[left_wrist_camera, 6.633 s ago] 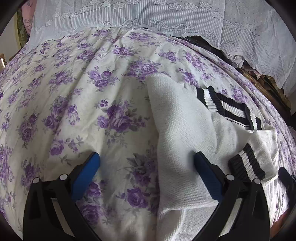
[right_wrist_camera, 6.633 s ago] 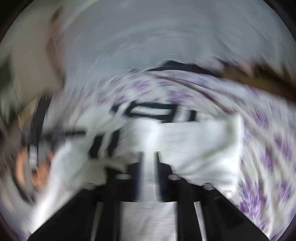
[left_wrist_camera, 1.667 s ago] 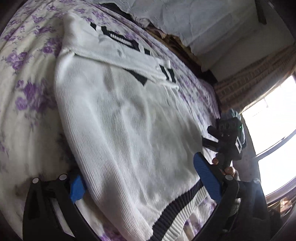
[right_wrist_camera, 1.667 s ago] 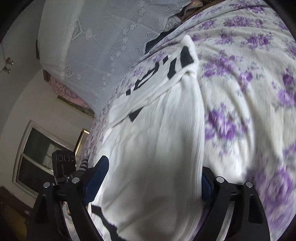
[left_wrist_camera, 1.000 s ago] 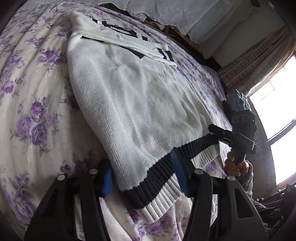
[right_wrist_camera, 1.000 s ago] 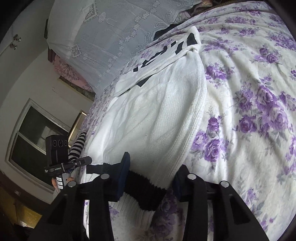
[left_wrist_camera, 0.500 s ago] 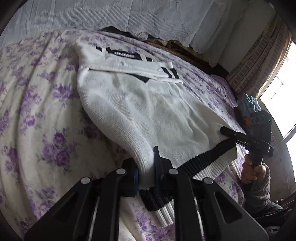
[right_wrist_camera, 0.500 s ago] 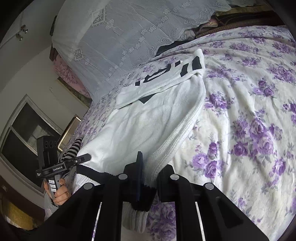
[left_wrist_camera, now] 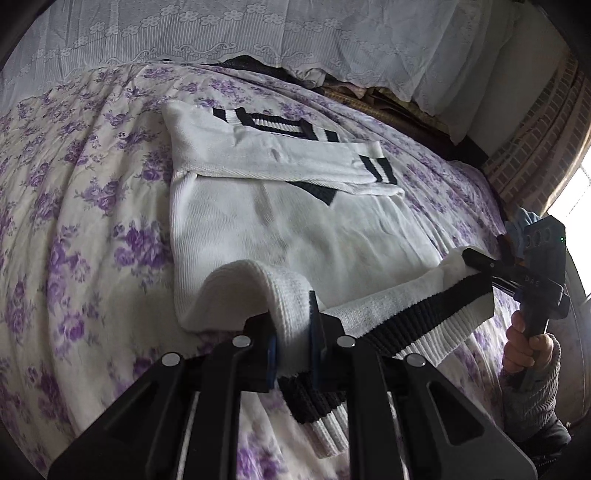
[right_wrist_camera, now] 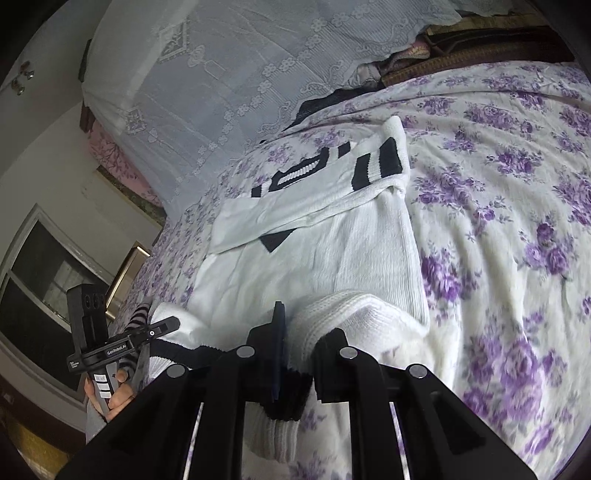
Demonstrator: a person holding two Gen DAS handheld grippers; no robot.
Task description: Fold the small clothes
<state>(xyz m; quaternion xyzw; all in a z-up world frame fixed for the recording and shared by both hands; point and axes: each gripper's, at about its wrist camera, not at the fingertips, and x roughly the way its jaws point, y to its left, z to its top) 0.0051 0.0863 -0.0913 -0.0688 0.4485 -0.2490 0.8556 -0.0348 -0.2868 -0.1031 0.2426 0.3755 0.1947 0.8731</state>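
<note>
Here we had the left gripper [left_wrist_camera: 293, 328] and the right gripper [right_wrist_camera: 299, 343] each clamped on a hem corner of the sweater [left_wrist_camera: 295, 221], lifted off the bedspread [left_wrist_camera: 74, 221] to fold it upward.

A home bedroom: a bed spread with a purple-flowered sheet [left_wrist_camera: 92, 229] fills the view ahead of the gripper, a white lace cover [left_wrist_camera: 258, 33] draped beyond it, a curtained window [left_wrist_camera: 535, 147] to the right, stacked bedding [right_wrist_camera: 110, 155] far left.
</note>
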